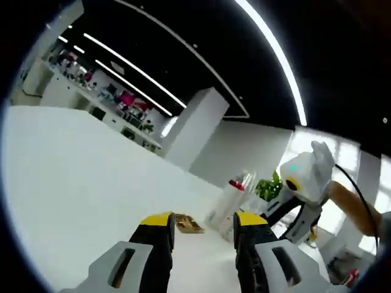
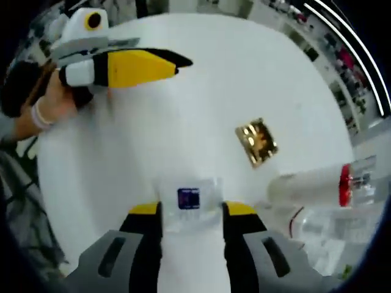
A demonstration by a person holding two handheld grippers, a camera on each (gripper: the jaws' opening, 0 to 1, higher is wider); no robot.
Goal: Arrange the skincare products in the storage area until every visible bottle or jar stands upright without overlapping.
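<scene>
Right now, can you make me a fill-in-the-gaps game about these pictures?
1. The right gripper is shut on a clear packet with a ____ label.
2. The small square box on the table is shiny ____.
3. The white bottle with the red band is lying on its ____.
4. The left gripper holds ____ between its tips.

Missing words: blue; gold; side; nothing

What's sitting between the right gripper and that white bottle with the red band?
Nothing visible. The right gripper already holds a clear packet; the white bottle lies to its right across bare table. The gold square lies farther off.
</scene>
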